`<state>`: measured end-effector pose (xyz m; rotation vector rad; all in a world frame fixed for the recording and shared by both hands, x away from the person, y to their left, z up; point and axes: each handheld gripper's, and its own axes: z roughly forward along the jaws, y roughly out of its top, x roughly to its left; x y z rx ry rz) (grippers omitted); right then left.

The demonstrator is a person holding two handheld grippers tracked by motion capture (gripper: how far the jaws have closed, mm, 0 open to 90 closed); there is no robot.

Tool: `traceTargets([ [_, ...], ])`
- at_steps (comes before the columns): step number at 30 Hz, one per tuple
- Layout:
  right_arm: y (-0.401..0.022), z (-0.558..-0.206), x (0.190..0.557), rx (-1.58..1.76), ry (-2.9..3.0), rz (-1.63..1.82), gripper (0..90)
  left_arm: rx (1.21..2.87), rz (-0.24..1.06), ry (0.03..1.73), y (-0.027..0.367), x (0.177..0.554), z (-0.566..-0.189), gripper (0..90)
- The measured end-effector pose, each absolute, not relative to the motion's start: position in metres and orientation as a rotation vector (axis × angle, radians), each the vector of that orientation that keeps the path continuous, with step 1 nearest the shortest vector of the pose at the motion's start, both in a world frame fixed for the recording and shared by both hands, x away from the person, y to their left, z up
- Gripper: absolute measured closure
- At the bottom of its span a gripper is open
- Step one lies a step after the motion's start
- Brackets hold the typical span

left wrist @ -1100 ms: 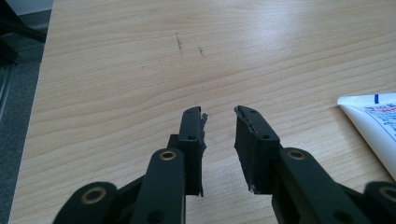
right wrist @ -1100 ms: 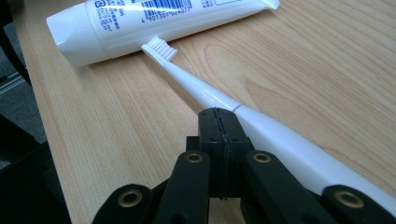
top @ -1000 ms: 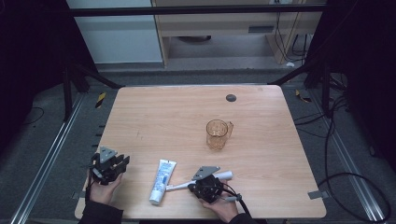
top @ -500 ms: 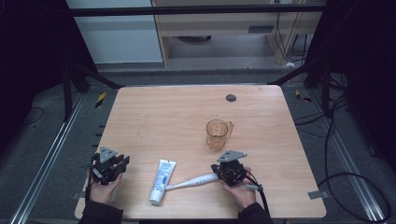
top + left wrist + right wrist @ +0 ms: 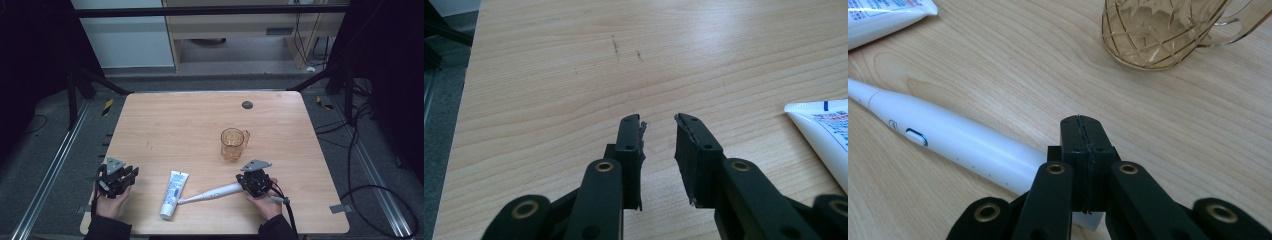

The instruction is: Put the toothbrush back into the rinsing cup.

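My right claw [image 5: 1082, 125] has its jaws pressed flat together, gripping nothing; the electric toothbrush [image 5: 210, 192] lies on the table [image 5: 200, 125] with its butt end just under and left of the tips. My left claw [image 5: 659, 125] sits empty, its jaws a little apart, the toothpaste tube [image 5: 173, 193] to its right. I judge I'm lining up a pick: next I must open the right jaws and straddle the handle, with the amber glass mug [image 5: 1158, 30] waiting ahead.

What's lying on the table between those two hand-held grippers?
In the high view, a white toothpaste tube and an electric toothbrush lie between the left hand-held gripper and the right hand-held gripper; the toothbrush's thick end reaches under the right one.
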<state>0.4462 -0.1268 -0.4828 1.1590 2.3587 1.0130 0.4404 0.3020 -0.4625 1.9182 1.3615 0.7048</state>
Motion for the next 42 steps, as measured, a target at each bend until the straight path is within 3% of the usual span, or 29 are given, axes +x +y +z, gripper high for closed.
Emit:
traceTargets([
  [42,-0.148,-0.481,0.398,1.162,2.41,1.016,90.0,1.919,0.704,1.361,0.301,0.44,-0.462,71.5],
])
